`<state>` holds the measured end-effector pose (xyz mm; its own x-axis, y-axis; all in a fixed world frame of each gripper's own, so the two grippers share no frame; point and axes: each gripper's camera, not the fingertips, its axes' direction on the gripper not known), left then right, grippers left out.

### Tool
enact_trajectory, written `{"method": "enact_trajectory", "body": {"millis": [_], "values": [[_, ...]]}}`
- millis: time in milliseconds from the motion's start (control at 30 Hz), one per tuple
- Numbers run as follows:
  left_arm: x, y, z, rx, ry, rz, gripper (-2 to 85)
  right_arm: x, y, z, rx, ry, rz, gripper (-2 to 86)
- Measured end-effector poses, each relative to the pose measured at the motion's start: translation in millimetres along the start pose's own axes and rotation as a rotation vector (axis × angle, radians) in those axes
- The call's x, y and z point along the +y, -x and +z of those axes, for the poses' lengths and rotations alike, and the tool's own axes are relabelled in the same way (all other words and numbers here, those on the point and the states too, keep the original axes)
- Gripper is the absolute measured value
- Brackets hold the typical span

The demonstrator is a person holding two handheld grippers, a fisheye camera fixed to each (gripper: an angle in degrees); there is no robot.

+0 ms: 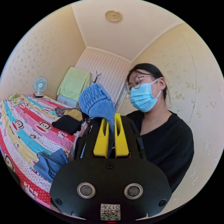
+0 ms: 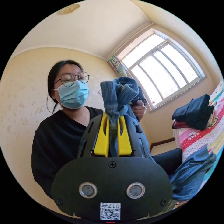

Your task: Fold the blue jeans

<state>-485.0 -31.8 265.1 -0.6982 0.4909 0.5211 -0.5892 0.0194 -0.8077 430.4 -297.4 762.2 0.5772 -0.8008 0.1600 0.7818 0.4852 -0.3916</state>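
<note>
Both grippers pinch the jeans [image 1: 96,102] up in the air — left gripper [image 1: 111,127] and right gripper [image 2: 113,127] alike — the rest trailing down onto the bed [image 1: 28,130].

Blue jeans [image 1: 96,102]: light-to-mid blue denim with visible stitched seams. In the left gripper view a bunched, rounded fold stands above the yellow jaws, a narrow strip running down between them. In the right gripper view a crumpled, seamed bunch [image 2: 119,93] is likewise pinched between that gripper's jaws. The remaining fabric hangs down, its lower part lying rumpled at the bed's edge.
</note>
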Motion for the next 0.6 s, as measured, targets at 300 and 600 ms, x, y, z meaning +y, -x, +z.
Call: {"method": "enact_trajectory", "body": {"millis": [300,600], "values": [[-146,12,50,-0.183,-0.011,-0.081,21.5,-178,98,140,0.674,0.288,-0.234,1.1],[-297,-16,87,-0.285,-0.212,-0.046,5.8,-296,136,273,0.873,0.36,-0.274,2.8]]}}
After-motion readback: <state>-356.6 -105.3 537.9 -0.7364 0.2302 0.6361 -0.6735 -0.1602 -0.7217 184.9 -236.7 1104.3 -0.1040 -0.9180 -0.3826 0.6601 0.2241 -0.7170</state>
